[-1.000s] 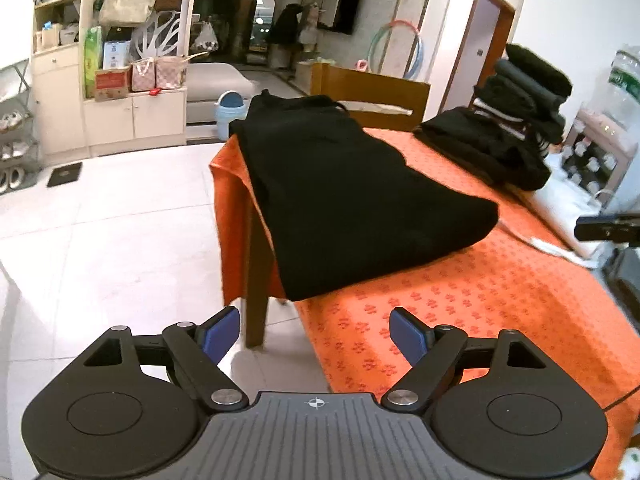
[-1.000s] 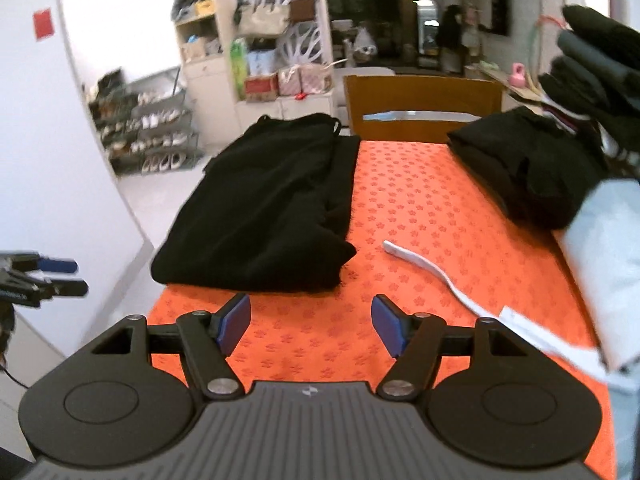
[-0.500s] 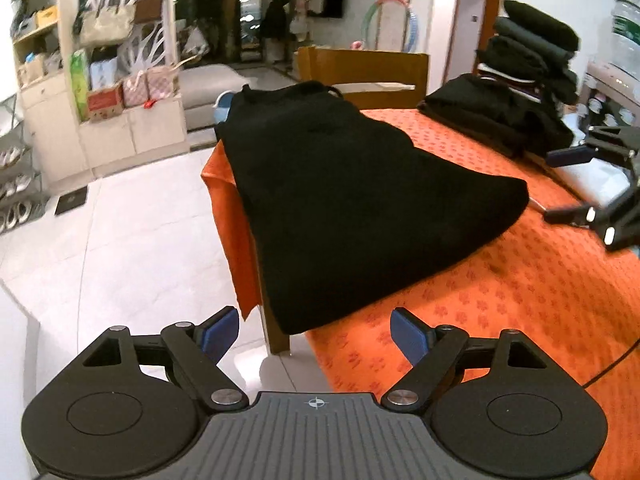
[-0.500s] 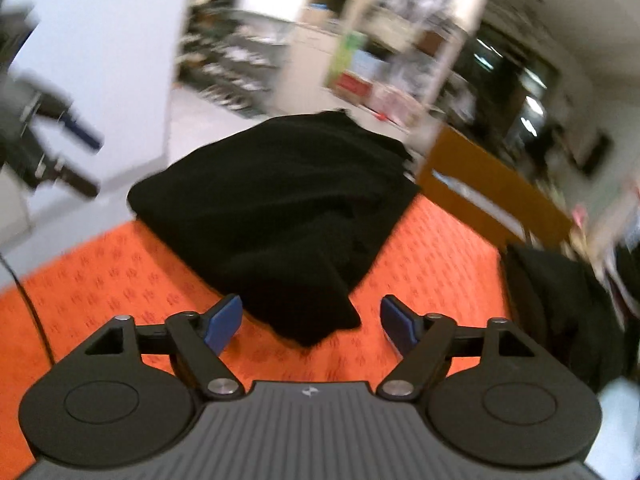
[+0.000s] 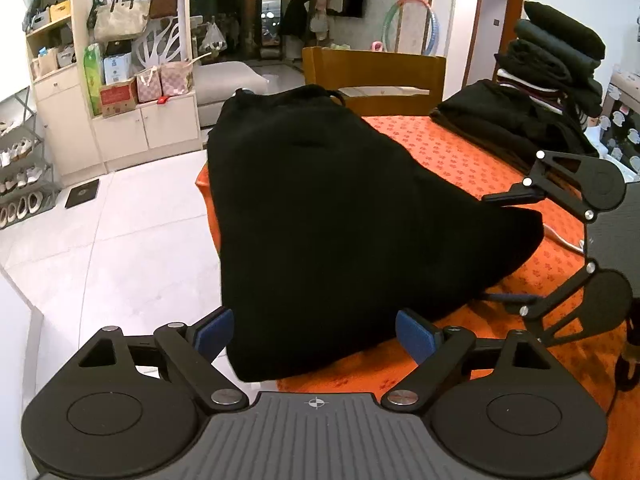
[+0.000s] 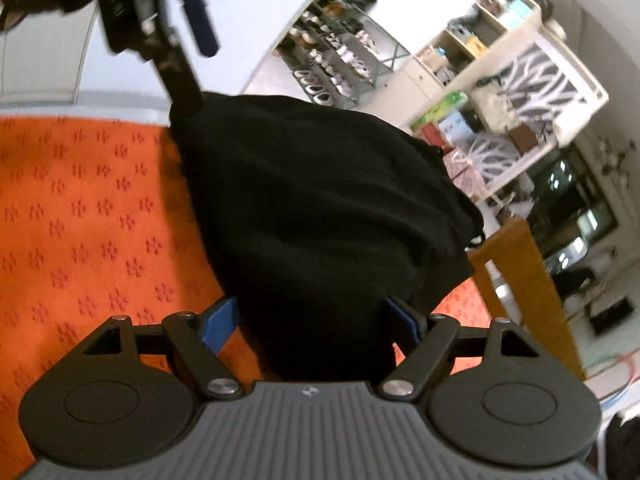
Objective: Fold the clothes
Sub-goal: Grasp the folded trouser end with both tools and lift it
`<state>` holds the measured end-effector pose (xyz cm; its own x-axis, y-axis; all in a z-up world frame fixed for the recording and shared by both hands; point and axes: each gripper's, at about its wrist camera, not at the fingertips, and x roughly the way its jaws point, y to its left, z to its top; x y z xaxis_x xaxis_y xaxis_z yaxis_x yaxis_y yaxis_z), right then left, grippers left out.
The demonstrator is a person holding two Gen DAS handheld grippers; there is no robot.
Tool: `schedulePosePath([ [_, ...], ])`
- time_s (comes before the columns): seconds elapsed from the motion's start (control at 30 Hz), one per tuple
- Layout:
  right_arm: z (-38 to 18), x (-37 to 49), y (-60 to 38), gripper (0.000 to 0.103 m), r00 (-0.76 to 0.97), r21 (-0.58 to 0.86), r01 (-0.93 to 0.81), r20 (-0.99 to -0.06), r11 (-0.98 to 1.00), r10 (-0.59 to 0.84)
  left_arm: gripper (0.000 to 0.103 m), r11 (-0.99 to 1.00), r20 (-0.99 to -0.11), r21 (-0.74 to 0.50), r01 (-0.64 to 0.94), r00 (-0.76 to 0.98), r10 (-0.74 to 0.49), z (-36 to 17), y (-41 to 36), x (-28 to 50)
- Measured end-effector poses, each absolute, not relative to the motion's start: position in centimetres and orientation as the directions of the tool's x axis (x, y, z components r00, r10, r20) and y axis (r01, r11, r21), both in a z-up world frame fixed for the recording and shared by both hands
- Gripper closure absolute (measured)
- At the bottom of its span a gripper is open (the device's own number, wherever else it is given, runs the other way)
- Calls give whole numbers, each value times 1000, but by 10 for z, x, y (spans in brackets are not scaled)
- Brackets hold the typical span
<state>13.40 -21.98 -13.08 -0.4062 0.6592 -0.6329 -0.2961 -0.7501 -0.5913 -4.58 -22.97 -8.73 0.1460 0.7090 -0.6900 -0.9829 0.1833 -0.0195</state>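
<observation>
Left wrist view: unreadable labels on shelf boxes [image 5: 118, 96].

Bright indoor light, strong fisheye bending at edges; right wrist view motion-blurred.

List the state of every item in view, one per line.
Black garment: lying on the table, near corner over the edge.
Left gripper: jaws opening, garment corner between, not gripped.
Right gripper: open around garment edge.
Dark clothes stack: folded.
</observation>
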Motion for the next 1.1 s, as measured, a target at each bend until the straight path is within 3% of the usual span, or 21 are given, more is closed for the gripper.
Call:
schedulePosePath([
  [0.2,-132,133,-228,22,-356,-678,-291,-579,-676,734,12,284,-689,82,-955,151,709,-98,-227,-22],
  [0.37,-100,139,-223,29,-368,-624,-422,-545,-658,753,11,303,-667,163,-939,121,735,-109,-221,-7],
  [0.57,-77,145,-200,29,-382,-534,-501,-569,-681,728,10,253,-631,322,-912,-7,776,-127,-215,-3],
  [0.73,-79,150,-193,27,-386,-526,-481,-592,-702,708,10,230,-603,329,-916,-16,798,-134,-219,-23],
  [0.83,-88,150,-195,24,-378,-567,-423,-599,-707,706,31,282,-585,336,-899,35,810,-135,-226,-20],
  [0.87,-92,149,-197,24,-375,-583,-398,-601,-708,706,53,296,-588,333,-895,49,807,-135,-226,-19],
  [0.93,-99,147,-203,26,-376,-602,-350,-611,-718,696,61,306,-596,336,-891,50,801,-136,-227,-16],
  [1.0,-102,140,-207,51,-377,-595,-311,-638,-741,671,72,305,-596,323,-896,57,801,-130,-227,-16],
  [1.1,-93,138,-212,70,-382,-577,-313,-651,-754,656,81,295,-584,311,-903,63,810,-114,-224,-20],
])
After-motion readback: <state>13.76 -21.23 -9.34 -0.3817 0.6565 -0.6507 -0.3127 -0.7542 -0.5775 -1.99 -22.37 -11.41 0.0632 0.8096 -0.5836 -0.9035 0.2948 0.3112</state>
